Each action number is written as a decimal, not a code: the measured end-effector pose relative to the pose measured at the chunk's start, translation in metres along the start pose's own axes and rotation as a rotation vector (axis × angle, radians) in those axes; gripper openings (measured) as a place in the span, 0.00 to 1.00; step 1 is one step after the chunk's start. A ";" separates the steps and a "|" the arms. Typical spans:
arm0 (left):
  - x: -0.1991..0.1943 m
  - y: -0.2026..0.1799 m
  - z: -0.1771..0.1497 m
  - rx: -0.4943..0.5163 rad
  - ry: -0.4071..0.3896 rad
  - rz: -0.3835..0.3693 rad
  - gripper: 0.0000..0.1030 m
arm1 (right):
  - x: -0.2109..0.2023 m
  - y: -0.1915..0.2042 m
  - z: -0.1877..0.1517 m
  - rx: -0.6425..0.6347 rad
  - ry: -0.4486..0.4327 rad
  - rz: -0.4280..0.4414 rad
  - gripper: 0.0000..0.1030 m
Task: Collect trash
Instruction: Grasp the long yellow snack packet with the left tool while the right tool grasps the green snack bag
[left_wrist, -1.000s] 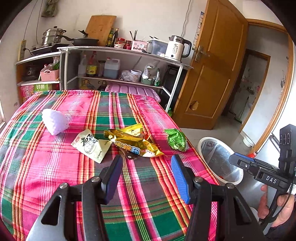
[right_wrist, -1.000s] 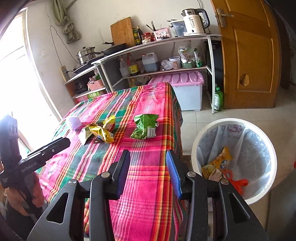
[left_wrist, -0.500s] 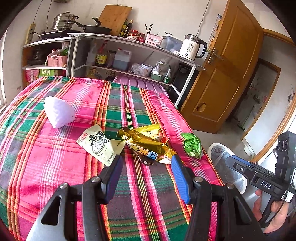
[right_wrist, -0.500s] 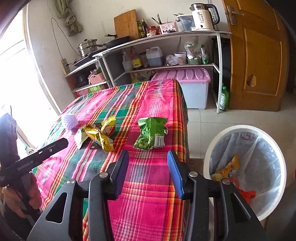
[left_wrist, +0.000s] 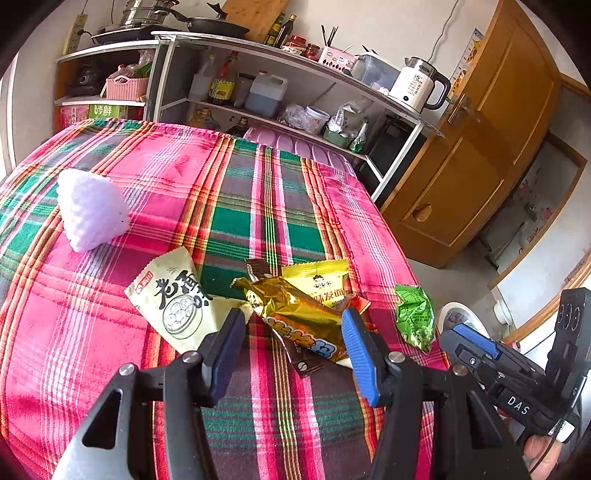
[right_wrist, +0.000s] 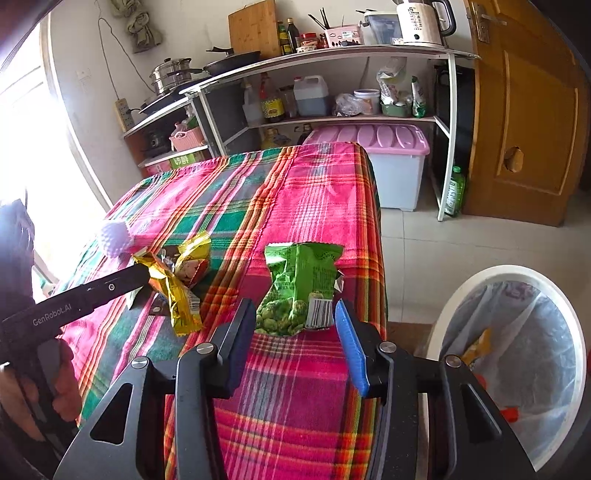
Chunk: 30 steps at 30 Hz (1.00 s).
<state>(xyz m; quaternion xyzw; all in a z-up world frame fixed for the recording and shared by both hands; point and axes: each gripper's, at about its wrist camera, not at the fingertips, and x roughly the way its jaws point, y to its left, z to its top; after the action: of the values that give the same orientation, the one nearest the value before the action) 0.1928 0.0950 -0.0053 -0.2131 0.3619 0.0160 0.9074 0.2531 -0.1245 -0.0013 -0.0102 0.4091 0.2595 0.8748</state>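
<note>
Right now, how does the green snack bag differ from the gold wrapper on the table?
The green snack bag lies alone near the table edge beside the bin; the gold wrapper lies across other wrappers in a pile. The green snack bag is wide and crumpled; the gold wrapper is long and narrow. The right gripper faces the green one, the left gripper the gold one. Both rest ungrasped before open fingers.

Left gripper (left_wrist: 293, 332) fingers spread around gold wrapper (left_wrist: 295, 314), white packet (left_wrist: 177, 299) beside, plaid tablecloth (left_wrist: 221, 192)

On the surface lie five wrappers (left_wrist: 299, 317), one white foam net (left_wrist: 90, 214), and beside it one bin (right_wrist: 517, 354).
</note>
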 end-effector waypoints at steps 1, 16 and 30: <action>0.002 -0.001 0.001 -0.002 0.002 0.001 0.55 | 0.002 0.000 0.002 -0.001 0.003 0.000 0.46; 0.029 -0.010 0.002 0.018 0.051 0.040 0.54 | 0.029 -0.009 0.007 0.034 0.063 -0.005 0.48; 0.001 -0.016 -0.002 0.081 -0.005 -0.001 0.25 | 0.011 -0.004 -0.004 0.025 0.041 0.021 0.22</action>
<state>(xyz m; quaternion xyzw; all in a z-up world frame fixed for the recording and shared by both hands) 0.1948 0.0794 -0.0015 -0.1762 0.3601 0.0014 0.9161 0.2582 -0.1243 -0.0130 0.0000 0.4301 0.2631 0.8636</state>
